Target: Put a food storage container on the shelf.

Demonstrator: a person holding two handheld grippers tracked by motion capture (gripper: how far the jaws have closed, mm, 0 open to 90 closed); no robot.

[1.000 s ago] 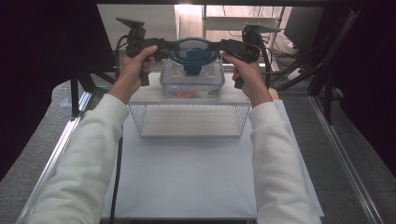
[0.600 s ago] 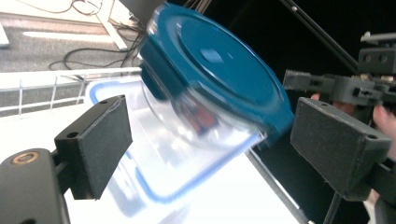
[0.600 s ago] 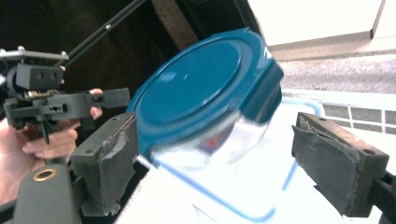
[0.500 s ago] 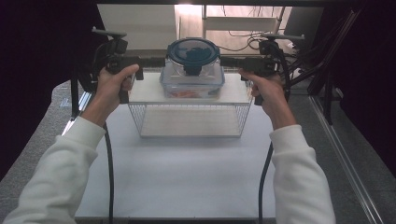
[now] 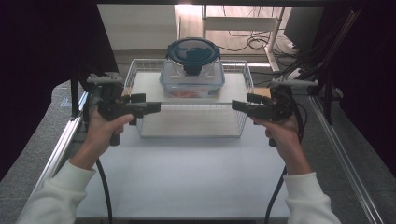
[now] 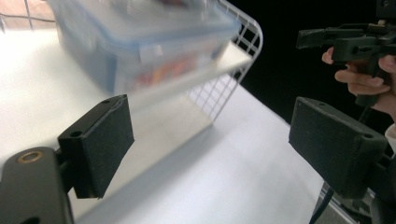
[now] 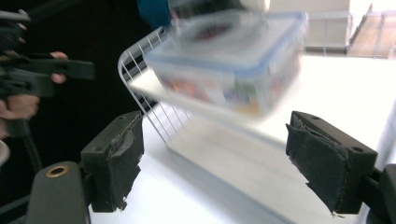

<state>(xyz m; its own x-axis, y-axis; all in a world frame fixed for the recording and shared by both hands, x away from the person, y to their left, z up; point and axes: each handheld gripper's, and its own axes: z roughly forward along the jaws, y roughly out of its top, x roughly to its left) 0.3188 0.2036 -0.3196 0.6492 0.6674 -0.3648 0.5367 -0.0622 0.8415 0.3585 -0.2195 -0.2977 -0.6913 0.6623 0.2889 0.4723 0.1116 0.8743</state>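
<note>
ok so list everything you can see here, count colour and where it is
wire basket: one, white, at the far middle of the table
food container: one, clear with a dark blue lid, standing in the wire basket; something orange-red shows inside
table sheet: one, white, under the basket and reaching to the near edge
cables: several, black, on the floor beyond the table
left claw: one, black, jaws open, left of the basket, holding nothing
right claw: one, black, jaws open, right of the basket, holding nothing
hands: two, one on each claw handle
sleeves: two, white, at the bottom corners
</note>
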